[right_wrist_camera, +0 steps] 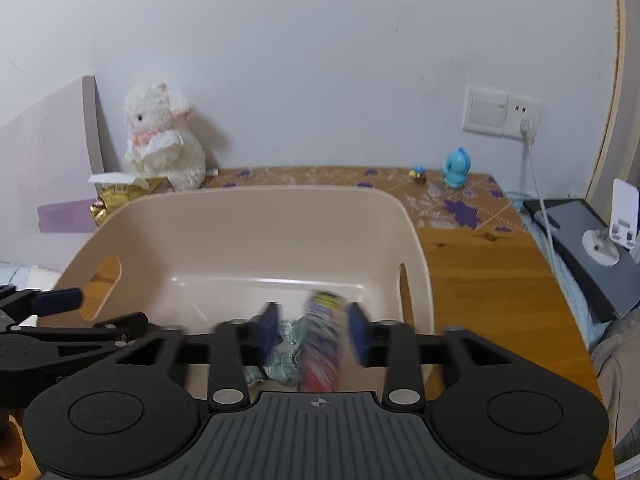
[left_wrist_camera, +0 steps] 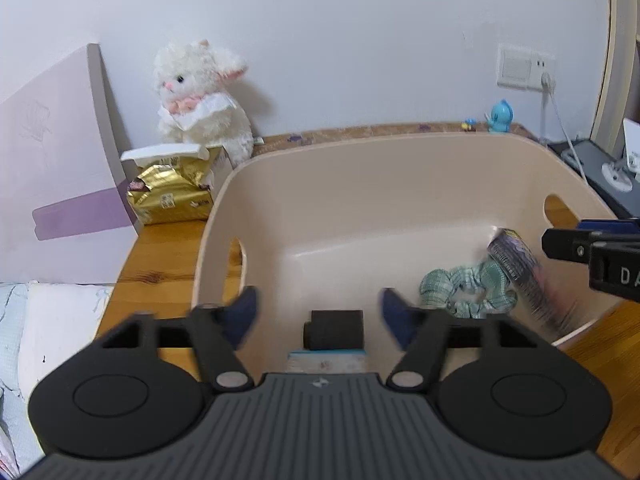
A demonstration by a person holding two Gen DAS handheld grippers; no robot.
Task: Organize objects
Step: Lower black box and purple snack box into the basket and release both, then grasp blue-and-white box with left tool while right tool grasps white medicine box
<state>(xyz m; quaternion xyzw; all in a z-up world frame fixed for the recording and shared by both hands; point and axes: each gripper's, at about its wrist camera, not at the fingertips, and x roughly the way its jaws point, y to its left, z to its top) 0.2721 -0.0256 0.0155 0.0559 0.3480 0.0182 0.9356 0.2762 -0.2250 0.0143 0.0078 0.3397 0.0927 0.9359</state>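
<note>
A beige plastic basket (left_wrist_camera: 360,184) with handle cutouts stands on the wooden table; it also shows in the right wrist view (right_wrist_camera: 256,236). In it lie a green checked scrunchie (left_wrist_camera: 468,292), a small black block (left_wrist_camera: 336,329) and a blurred colourful packet (left_wrist_camera: 520,272). My left gripper (left_wrist_camera: 320,316) is open over the basket's near rim, the black block between its fingers but untouched. My right gripper (right_wrist_camera: 314,332) is open above the basket's right side; the colourful packet (right_wrist_camera: 322,340) is blurred between its fingers, over the scrunchie (right_wrist_camera: 286,354). Whether it touches the pads is unclear.
A white plush lamb (left_wrist_camera: 200,100) and a gold packet (left_wrist_camera: 172,192) sit at the back left. A blue figurine (right_wrist_camera: 454,168) and a tiny toy (right_wrist_camera: 419,175) stand by the wall. A socket with a cable (right_wrist_camera: 532,168) and a grey device (right_wrist_camera: 592,248) are at the right.
</note>
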